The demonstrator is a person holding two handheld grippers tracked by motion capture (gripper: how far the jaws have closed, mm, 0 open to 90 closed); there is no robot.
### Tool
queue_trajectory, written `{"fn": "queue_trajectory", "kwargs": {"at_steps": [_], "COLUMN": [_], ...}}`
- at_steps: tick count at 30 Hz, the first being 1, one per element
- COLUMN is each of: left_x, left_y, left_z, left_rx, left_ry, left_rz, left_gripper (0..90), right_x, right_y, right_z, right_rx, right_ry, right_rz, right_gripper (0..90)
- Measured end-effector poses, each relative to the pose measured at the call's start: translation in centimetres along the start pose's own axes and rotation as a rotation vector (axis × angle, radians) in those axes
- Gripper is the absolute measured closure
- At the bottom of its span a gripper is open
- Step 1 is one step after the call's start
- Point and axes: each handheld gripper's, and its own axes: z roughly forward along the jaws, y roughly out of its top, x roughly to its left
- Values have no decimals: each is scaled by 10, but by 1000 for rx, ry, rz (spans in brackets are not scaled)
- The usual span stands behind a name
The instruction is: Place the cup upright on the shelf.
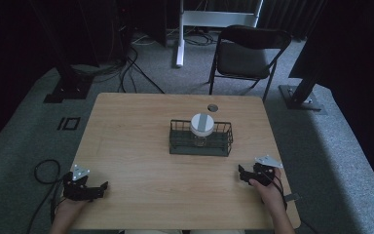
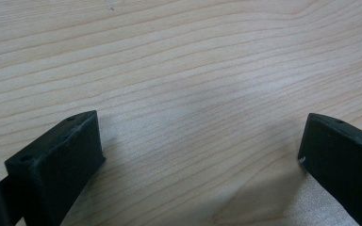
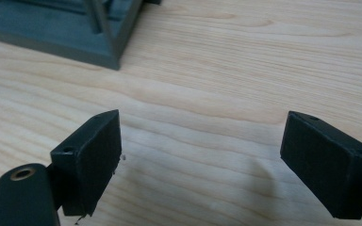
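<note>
A dark wire basket [image 1: 177, 139] stands at the middle of the wooden table [image 1: 136, 161]. Inside it is a clear jar with a white lid [image 1: 202, 124], upright. My left gripper [image 1: 103, 187] rests near the table's front left corner, open, with bare wood between its jaws [image 2: 200, 136]. My right gripper [image 1: 241, 174] sits near the front right edge, open and holding nothing [image 3: 200, 141]. In the right gripper view the basket's base corner [image 3: 75, 42] lies ahead to the upper left, apart from the jaws.
A black folding chair [image 1: 248, 53] stands behind the table. Black stand bases [image 1: 68, 87] and cables lie on the grey carpet at both sides. A small round grommet [image 1: 213, 107] sits near the table's far edge. Bare wood surrounds the basket.
</note>
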Motion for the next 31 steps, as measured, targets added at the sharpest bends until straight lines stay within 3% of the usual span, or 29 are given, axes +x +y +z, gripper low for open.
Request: {"fn": "queue_trajectory", "kwargs": {"at_steps": [10, 15, 31], "left_x": [0, 0, 0], "left_y": [0, 0, 0], "left_z": [0, 0, 0], "left_rx": [1, 1, 0], "left_ry": [0, 0, 0], "left_rz": [1, 1, 0], "left_gripper": [5, 6, 6], "right_x": [-5, -8, -7], "right_y": [-3, -3, -3], "right_z": [1, 1, 2], "right_rx": [85, 96, 98], "right_ry": [-48, -26, -27], "right_rz": [2, 41, 38], "right_gripper": [125, 122, 116]}}
